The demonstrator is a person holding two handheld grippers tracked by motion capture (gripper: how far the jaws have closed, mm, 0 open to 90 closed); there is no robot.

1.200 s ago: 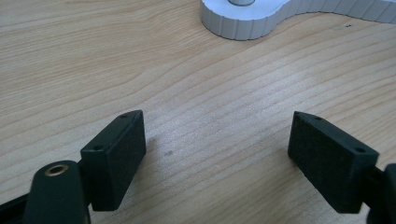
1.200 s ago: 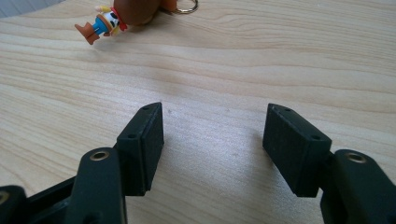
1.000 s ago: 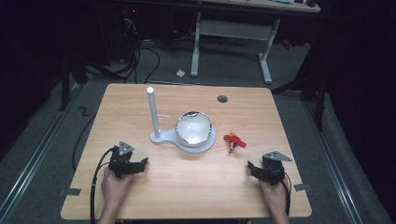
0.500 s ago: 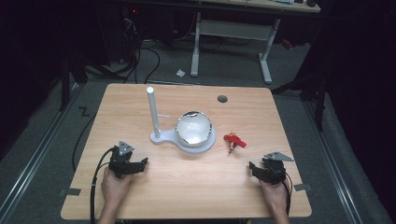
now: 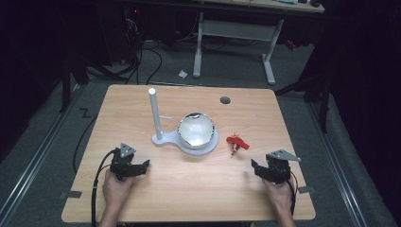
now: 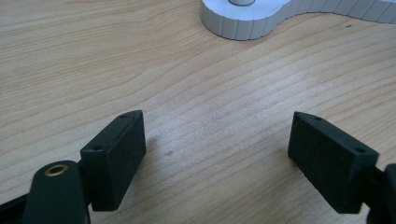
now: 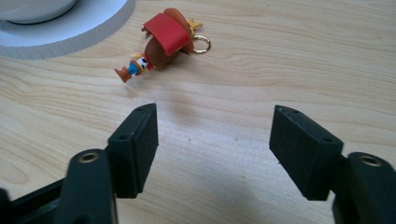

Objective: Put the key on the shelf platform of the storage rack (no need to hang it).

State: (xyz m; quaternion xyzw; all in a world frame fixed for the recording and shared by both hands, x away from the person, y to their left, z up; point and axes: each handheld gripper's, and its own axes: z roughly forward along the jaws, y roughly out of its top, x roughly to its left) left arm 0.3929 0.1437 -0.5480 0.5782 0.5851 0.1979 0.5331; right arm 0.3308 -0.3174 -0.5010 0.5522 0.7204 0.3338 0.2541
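At the near edge of the table [image 5: 142, 198] we are resting both grippers, one toward each corner. The left gripper [image 6: 217, 149] is sitting with its jaws spread wide, nothing between them — bare wood only, the white stand [image 6: 261, 21] lying ahead of it. The right gripper [image 7: 212, 149] is likewise gaping and empty, and it is facing the keychain [image 7: 161, 39], a small red-and-brown figure lying on its side just beside the stand's round base. In the high view the keychain [image 5: 236, 143] is lying right of the bowl [image 5: 196, 130].
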